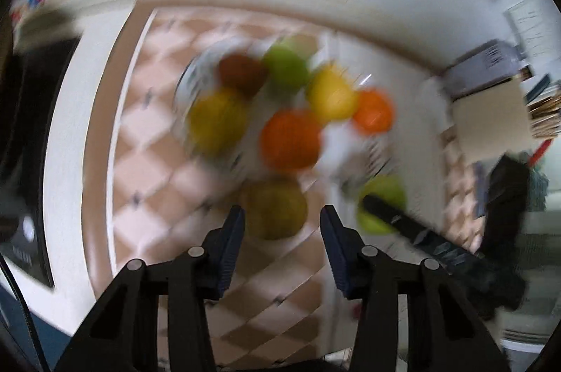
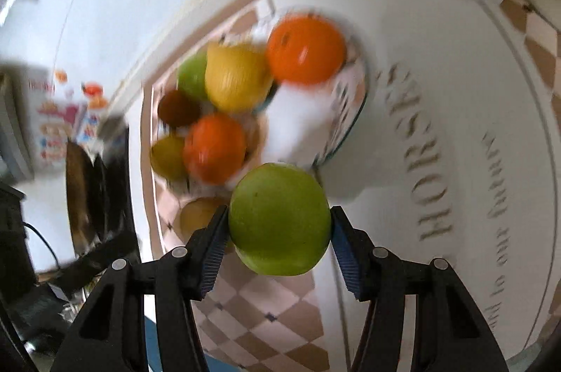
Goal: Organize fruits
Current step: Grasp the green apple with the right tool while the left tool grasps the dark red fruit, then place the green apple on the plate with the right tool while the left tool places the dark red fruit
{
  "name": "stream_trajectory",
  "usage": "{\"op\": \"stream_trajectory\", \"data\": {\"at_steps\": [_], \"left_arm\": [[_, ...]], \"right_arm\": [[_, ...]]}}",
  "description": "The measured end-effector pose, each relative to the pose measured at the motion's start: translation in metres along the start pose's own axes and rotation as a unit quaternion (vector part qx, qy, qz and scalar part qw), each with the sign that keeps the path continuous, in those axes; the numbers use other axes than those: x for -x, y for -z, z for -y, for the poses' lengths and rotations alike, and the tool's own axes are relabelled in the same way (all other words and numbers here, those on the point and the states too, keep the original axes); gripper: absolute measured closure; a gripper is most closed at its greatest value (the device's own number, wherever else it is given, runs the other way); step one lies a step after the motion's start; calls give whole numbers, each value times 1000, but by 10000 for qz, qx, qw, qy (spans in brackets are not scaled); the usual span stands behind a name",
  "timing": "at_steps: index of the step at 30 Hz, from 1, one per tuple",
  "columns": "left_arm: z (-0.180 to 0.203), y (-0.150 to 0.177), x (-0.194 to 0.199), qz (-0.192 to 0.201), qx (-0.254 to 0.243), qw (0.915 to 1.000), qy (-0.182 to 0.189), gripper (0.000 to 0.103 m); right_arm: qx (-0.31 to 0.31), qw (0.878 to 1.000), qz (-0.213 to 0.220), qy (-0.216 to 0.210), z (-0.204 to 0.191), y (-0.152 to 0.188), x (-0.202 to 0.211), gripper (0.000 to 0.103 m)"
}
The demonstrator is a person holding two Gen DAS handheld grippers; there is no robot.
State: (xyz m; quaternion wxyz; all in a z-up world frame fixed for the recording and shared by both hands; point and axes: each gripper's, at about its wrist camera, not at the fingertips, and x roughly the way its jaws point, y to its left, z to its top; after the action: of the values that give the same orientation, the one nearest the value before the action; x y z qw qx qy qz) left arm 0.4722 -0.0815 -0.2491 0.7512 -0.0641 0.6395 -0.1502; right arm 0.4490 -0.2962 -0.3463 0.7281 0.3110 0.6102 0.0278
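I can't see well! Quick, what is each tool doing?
Left tool: open, holding nothing.
Right tool: closed on a green apple.

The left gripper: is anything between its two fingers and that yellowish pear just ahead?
Nothing. In the left wrist view, the left gripper stands open with the pear right at its fingertips; only the checkered tablecloth shows between.

I see a bright green apple [image 2: 279,219] between blue-padded black fingers [image 2: 214,247]; at twelve o'clock an orange [image 2: 305,48], at eleven a yellow lemon [image 2: 235,81]. Tablecloth [image 2: 280,312]: tan-and-cream diamonds.
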Motion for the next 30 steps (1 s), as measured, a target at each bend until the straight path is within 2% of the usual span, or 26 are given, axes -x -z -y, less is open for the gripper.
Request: {"op": "stream_trajectory", "data": {"at_steps": [3,5,6,8,10,12,14,15,17,21,24,27,30], "left_arm": [[19,-35,-4,184,-395,9986,-294,62],[24,-42,-12,157,-471,9979,-418,61],[20,-33,-11,131,-430,9981,-422,60],[18,-18,-27,-187,-399,9986,-307,58],[18,5,-52,-729,-313,9966,-201,58],[24,26,-65,-1103,-289,9935,30,57],[41,53,-77,-1290,-664,9894,-120,57],[50,64,-82,-1342,-924,9864,-217,47],[65,83,-87,-1332,-1324,9818,-278,38],[85,99,-103,-1508,-1619,9750,-197,38],[89,96,-103,-1310,-1612,9780,-173,39],[83,87,-104,-1302,-1382,9818,-83,40],[80,81,-94,-1097,-1358,9844,-215,41]], "right_arm": [[0,9999,170,25,-2,-22,2,44],[41,9998,161,62,-2,-24,-2,44],[-9,9999,124,4,1,-24,-5,44],[-111,9999,62,-1,10,-21,-11,44],[-56,9999,48,81,18,-17,-10,44],[96,9998,61,190,23,-10,-3,44],[197,9991,146,343,30,-3,9,44],[195,9989,171,387,35,-1,14,44],[99,9986,226,463,48,2,25,44],[-64,9985,288,470,64,1,34,44],[-98,9987,249,430,68,-2,33,44],[-88,9991,197,375,68,-3,29,44],[-95,9993,187,294,66,-4,26,44]]}}
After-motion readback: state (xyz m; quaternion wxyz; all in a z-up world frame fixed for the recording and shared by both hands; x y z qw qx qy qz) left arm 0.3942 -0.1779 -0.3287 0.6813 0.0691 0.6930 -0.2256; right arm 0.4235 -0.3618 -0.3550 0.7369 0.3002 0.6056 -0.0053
